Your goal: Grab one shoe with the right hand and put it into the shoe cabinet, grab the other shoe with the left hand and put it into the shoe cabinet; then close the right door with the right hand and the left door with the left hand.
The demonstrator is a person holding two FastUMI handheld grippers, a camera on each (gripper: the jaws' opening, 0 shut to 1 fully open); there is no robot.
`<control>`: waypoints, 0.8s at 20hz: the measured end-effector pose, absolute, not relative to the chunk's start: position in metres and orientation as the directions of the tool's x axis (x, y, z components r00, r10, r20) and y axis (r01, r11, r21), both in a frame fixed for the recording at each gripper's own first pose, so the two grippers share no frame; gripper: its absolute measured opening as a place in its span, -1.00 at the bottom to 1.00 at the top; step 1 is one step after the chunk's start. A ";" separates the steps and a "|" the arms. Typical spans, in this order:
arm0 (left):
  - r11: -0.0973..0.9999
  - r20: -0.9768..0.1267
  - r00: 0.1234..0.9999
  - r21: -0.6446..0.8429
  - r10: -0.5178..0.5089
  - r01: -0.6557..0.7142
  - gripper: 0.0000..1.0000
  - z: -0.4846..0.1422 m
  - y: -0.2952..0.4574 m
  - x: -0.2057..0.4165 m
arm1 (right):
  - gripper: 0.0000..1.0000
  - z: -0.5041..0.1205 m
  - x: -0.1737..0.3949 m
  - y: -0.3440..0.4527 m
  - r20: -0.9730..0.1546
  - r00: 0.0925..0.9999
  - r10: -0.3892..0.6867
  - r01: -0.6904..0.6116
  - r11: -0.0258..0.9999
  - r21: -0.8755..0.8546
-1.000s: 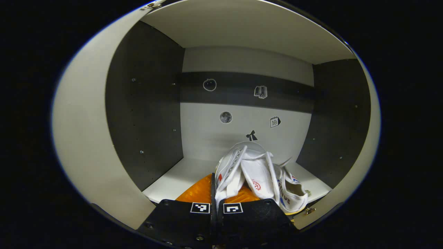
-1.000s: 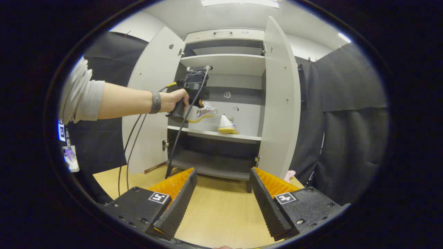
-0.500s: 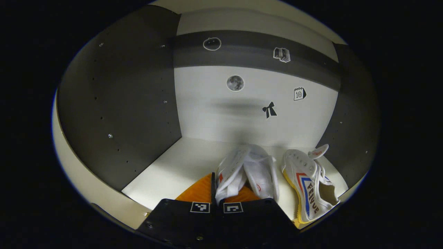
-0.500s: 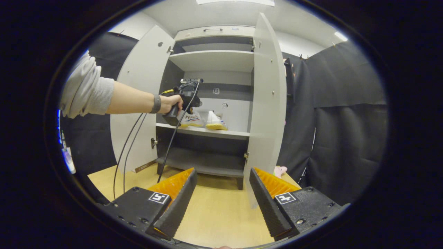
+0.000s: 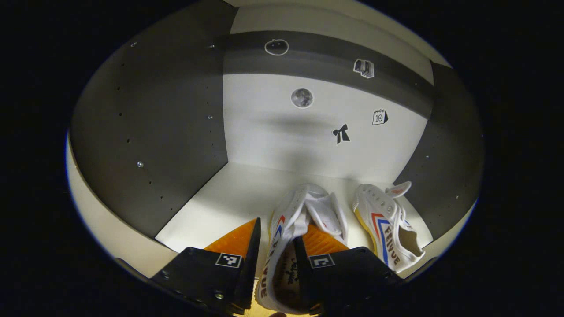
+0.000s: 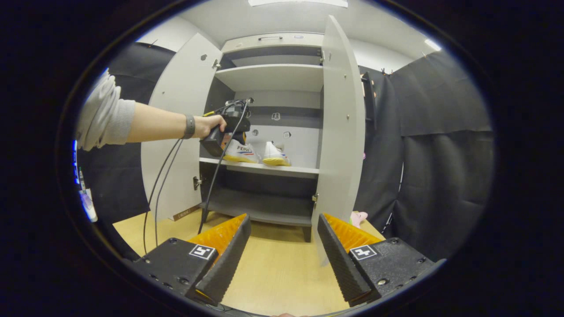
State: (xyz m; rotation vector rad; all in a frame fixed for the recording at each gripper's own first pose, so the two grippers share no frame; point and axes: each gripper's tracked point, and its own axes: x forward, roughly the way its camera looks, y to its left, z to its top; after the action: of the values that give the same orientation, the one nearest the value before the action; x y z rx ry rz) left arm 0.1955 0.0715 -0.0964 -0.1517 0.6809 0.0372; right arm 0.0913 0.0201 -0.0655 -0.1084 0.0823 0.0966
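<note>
- The shoe cabinet (image 6: 273, 79) has both doors swung wide, the left door (image 6: 176, 127) and the right door (image 6: 341, 127), so door-closing hasn't begun.
- Middle shelf (image 5: 229, 193) holds both shoes side by side, close but not clearly touching. The first shoe (image 5: 390, 224) sits on the right.
- Second shoe (image 5: 291, 233) rests on the shelf, its heel end hanging over the front edge; looks like the drop-off step.
- Left gripper (image 5: 276, 246) has its jaws parted, one finger inside the shoe's collar, the other outside and apparently clear, so no real grip.
- Right gripper (image 6: 284, 246) hangs wide open over the floor, holding nothing.
- Next I'd guess: back the left gripper straight out without dragging the shoe, then right hand onto the right door.
</note>
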 end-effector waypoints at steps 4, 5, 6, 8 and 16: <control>0.995 -0.553 0.833 -0.095 -0.021 -0.038 0.51 -0.072 0.077 0.167 | 0.92 -0.066 0.088 0.029 -0.083 0.990 0.117 -0.125 0.987 -0.101; 0.996 -0.514 0.858 -0.080 -0.010 -0.036 0.21 -0.061 0.082 0.157 | 0.92 -0.066 0.087 0.031 -0.083 0.989 0.123 -0.131 0.986 -0.100; 0.996 -0.475 0.880 -0.080 -0.011 -0.030 0.20 -0.051 0.083 0.146 | 0.92 -0.065 0.085 0.033 -0.080 0.988 0.130 -0.137 0.985 -0.101; 0.995 -0.393 0.919 -0.100 -0.037 -0.003 0.19 -0.028 0.082 0.116 | 0.92 -0.063 0.080 0.037 -0.075 0.987 0.139 -0.146 0.984 -0.099; 0.998 0.039 0.999 -0.055 -0.025 0.027 0.27 0.021 0.089 -0.076 | 0.92 -0.052 0.056 0.048 -0.057 0.982 0.179 -0.184 0.977 -0.104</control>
State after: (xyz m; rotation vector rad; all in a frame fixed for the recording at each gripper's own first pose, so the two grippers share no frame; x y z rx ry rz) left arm -0.0756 0.0893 0.0211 -0.0560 -0.0385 -0.0261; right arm 0.0565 0.0479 -0.0523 -0.1096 0.0478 0.1832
